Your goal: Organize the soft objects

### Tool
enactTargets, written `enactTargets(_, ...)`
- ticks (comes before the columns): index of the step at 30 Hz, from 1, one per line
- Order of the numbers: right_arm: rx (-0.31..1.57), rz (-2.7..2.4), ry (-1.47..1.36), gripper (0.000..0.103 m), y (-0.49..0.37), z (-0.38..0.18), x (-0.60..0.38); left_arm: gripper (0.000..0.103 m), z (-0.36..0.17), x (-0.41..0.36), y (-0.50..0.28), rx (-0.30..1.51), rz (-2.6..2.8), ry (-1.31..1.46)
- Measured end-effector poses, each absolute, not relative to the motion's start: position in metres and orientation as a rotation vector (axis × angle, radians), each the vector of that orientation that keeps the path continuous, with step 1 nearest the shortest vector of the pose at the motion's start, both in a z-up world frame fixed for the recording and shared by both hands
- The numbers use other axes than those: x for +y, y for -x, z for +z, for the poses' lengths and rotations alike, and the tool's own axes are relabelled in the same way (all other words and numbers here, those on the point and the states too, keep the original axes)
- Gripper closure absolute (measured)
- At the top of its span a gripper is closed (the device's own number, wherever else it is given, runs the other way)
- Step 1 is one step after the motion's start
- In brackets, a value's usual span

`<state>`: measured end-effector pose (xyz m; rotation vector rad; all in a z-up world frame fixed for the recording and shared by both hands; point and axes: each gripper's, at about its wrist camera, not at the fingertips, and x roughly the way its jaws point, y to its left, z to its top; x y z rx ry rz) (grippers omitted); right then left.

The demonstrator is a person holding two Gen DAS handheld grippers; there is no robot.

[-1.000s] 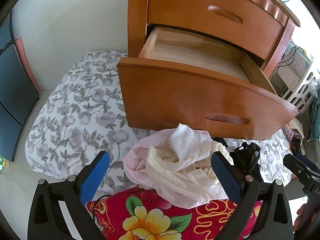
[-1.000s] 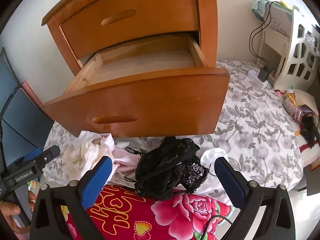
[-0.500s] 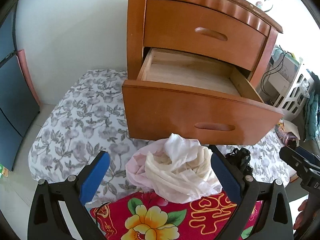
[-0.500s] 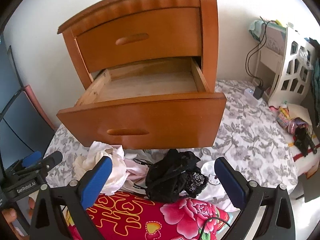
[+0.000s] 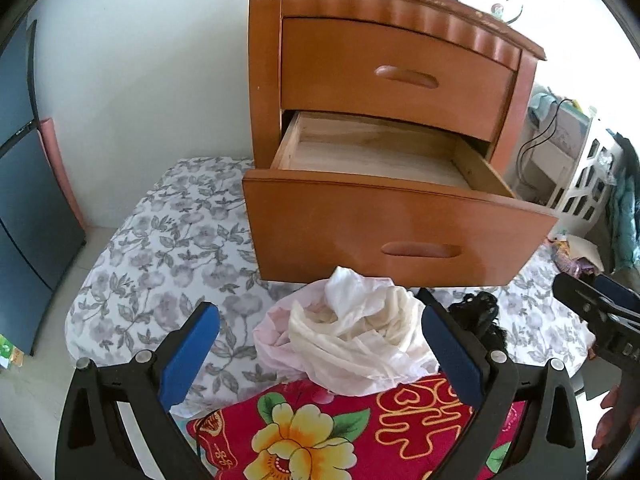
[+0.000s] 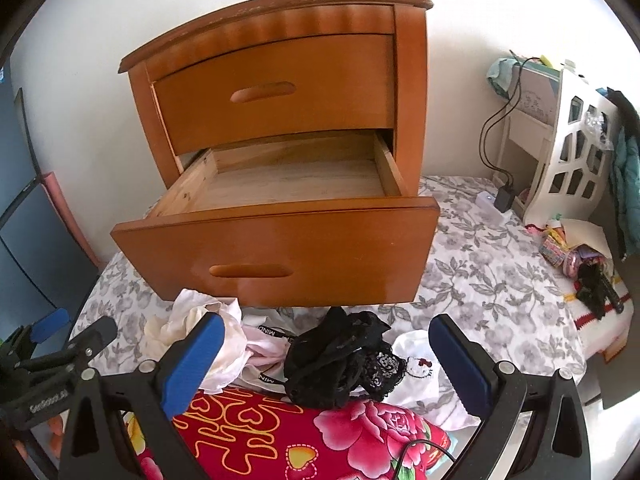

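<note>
Though crumpled, cream cloth (image 5: 352, 340) (sheer).

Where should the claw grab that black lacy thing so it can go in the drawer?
Pinch the tall bunched hump of the black lace garment, coming down from above with the right claw, which is open and lined up with it. The folds pile highest there, while the flat lace edge lies on the white cloth.
</note>
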<state>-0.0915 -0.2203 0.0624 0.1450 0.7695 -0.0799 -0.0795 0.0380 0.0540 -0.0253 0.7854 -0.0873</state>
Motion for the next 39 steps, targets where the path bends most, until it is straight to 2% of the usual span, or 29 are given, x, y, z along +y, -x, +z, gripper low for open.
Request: enactTargets(39,0.739,-0.093,-0.118,0.0,0.116,0.072,-0.204,0.002,0.052,0.048,0.093,0.759,-0.045,0.019)
